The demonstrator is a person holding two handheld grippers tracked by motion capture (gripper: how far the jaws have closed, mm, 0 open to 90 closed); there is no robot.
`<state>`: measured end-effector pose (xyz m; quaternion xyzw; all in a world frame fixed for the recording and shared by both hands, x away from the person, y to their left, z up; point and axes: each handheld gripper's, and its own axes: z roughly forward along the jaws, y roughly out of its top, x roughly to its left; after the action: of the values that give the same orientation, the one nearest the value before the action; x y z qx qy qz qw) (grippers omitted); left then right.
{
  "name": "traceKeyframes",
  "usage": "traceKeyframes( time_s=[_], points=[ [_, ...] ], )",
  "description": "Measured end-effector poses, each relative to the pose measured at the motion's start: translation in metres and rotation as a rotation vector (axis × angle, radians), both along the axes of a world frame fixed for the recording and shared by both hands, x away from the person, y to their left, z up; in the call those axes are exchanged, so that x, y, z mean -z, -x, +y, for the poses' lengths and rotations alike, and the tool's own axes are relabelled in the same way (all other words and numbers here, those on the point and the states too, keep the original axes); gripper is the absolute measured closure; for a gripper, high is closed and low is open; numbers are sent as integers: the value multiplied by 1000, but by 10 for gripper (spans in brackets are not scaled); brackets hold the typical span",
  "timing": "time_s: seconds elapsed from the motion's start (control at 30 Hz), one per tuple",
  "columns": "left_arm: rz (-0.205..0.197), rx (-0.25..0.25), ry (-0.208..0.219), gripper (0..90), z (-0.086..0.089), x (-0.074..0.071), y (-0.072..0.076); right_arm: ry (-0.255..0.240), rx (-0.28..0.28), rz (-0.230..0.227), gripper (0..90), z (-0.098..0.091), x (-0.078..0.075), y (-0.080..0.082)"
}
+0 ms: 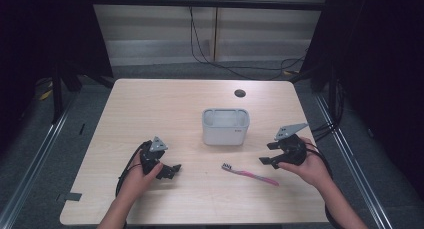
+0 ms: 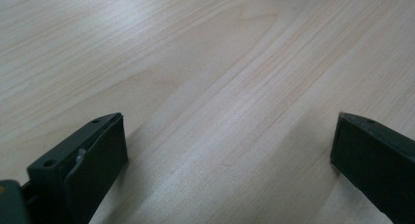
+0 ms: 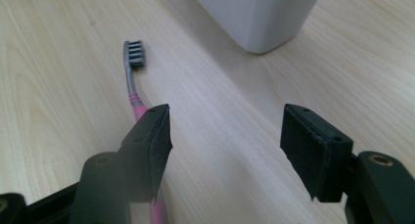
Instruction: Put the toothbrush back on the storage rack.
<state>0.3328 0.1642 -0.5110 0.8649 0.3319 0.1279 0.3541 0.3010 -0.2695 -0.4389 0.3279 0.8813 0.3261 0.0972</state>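
L gripper (image 1: 172, 170) is seen at the table's (image 1: 150, 109) near-left area, well left of the white container (image 1: 225, 126) and nearer the front edge, held in the person's left hand (image 1: 140, 176) w/ its cable looping off to the left. In the left gripper view its jaws are spread wide, w/ nothing but bare wood grain between them; no pad is pressed on anything. Next, moving right, the container is found standing upright approx. mid-table, open top, rounded corners, w/ a small dark round hole (image 1: 240, 93) in the tabletop behind it to the right. In front of the container and slightly right, the pink toothbrush (image 1: 250, 174) is laid flat on the wood, dark bristle head pointing left toward the container's front, handle running off to the right. In the right gripper view the toothbrush (image 3: 133, 82) is seen passing under and behind the left-hand jaw, not between the pads; the container's lower corner (image 3: 259, 18) is seen beyond. R gripper (image 1: 267, 154) is held in the right hand (image 1: 312, 166) to the right of the container and just beside the brush's handle end, grey three-cornered plate (image 1: 290, 130) on top. Its jaws are parted, gap partly narrowed, nothing pinched; the toothbrush is not gripped.
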Motion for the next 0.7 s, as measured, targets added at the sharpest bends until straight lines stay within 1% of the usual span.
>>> traceKeyframes(
  time_s=[0.1,0.13,0.2,0.27,0.3,0.33,0.37,0.4,0.47,0.5,0.53,0.7],
  points=[
    [4,0,8,0,0,0,0,5,-29,-2,370,8,-5,-1],
    [4,1,9,0,0,0,0,9,-39,6,374,10,-7,-1],
    [3,2,7,0,0,0,-1,15,-52,-10,376,14,-10,-1],
    [4,3,7,0,0,0,-1,27,-71,-1,391,21,-16,0],
    [4,3,7,0,0,0,-1,27,-71,-1,391,21,-16,0],
    [4,3,7,0,0,0,-1,40,-86,-3,393,26,-19,1],
    [4,3,7,0,0,0,-1,40,-86,-3,393,26,-19,1],
    [4,3,7,0,0,0,-1,42,-100,-1,396,30,-22,2],
    [0,6,3,0,0,0,-1,44,-105,-2,396,31,-22,2],
    [0,5,5,0,0,0,-1,54,-110,-3,396,33,-21,3],
    [1,5,6,0,0,0,-1,72,-130,5,400,36,-20,4],
    [6,6,5,0,-1,0,-3,91,-153,9,428,41,-18,7]
  ],
)
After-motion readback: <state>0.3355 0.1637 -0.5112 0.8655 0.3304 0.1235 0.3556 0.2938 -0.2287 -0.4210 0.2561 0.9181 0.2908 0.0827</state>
